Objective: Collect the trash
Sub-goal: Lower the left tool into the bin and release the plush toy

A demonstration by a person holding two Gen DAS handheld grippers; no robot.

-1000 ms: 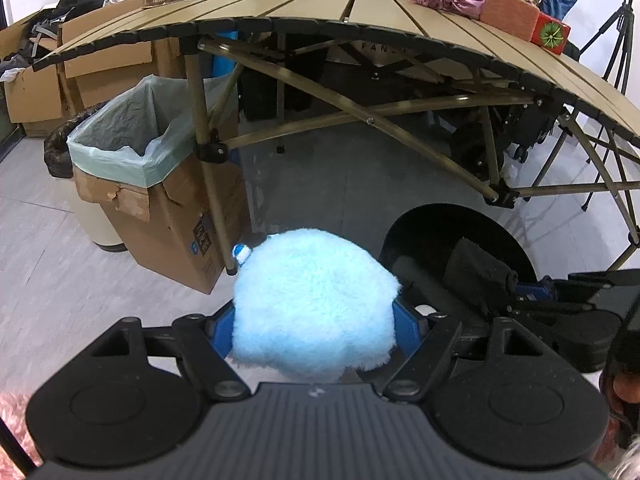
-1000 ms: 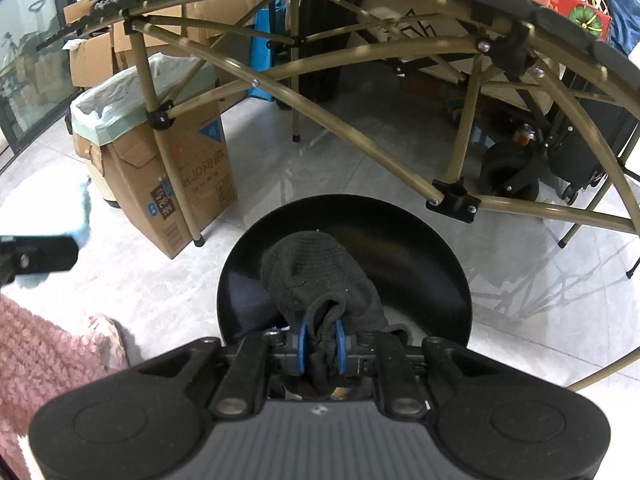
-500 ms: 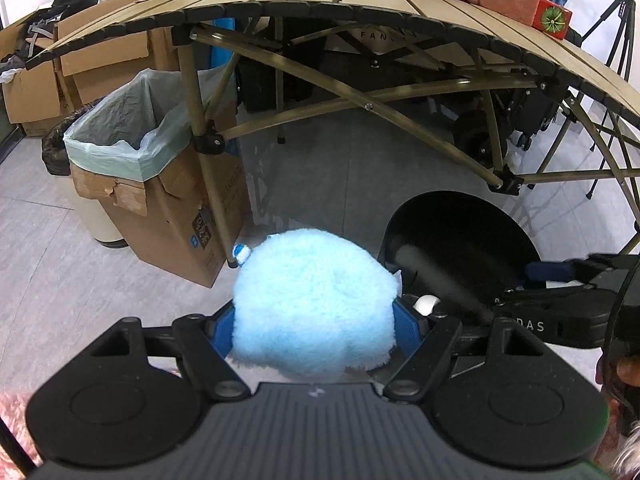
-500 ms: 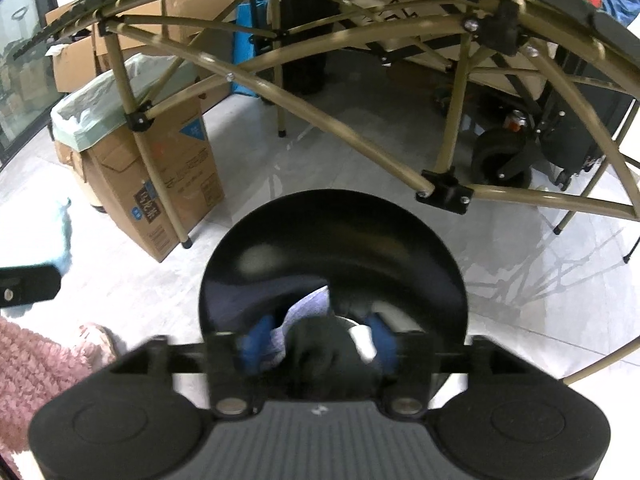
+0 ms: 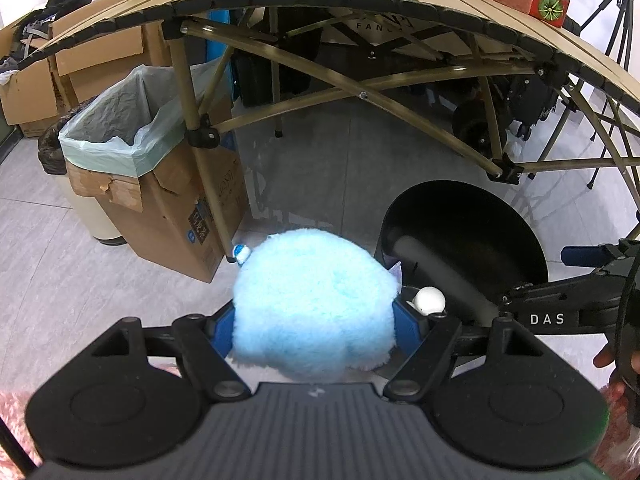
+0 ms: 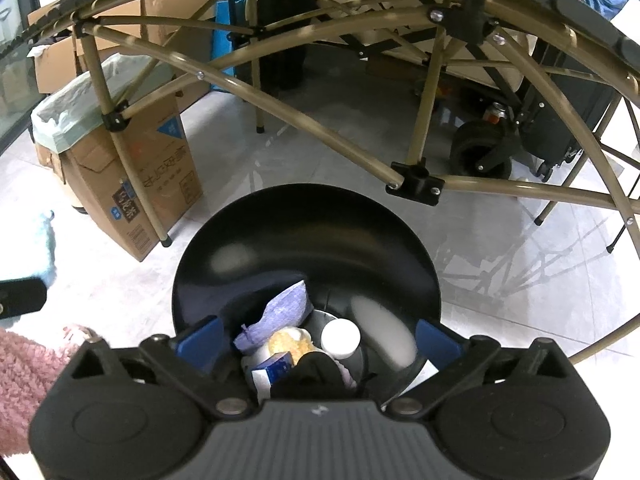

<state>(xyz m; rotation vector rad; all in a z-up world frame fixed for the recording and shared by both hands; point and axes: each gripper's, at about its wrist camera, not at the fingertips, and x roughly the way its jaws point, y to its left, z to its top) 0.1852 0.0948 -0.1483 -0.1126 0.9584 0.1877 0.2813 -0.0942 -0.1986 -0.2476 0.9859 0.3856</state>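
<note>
— What is the right gripper (image 6: pixel 318 340) doing over the black bin (image 6: pixel 304 240)?

— Its jaws have just been opening and now they stand very wide, one blue pad (image 6: pixel 200 338) at each side of the bin's mouth. Nothing is between them. Under them, inside the bin, lies a dark cloth (image 6: pixel 316 372), on top of the other trash.

— What other trash is in the bin?

— A crumpled purple sheet (image 6: pixel 280 312), something yellow (image 6: pixel 290 342), a white round cap (image 6: pixel 341 338) and a small blue and white packet (image 6: pixel 272 372). All of it is low in the bin, just in front of the gripper.

— And the left gripper (image 5: pixel 314 328)?

— It is partly open, but its pads press on both sides of a fluffy light blue thing (image 5: pixel 312 308). So it has hold of it. The blue thing is outside the bin, just beside its left rim, above the floor.

— Where does the bin stand?

— On the grey tiled floor (image 6: pixel 320 128), in front of a folding table (image 5: pixel 360 4). The table's frame goes above the bin. To the left of the bin, by the table leg (image 6: pixel 120 152), there is a cardboard box (image 5: pixel 172 208) with a pale green bag (image 5: pixel 120 120) as liner.

— Do you see the person?

— Only a pink fuzzy sleeve (image 6: pixel 24 376), to the left of the bin.
</note>
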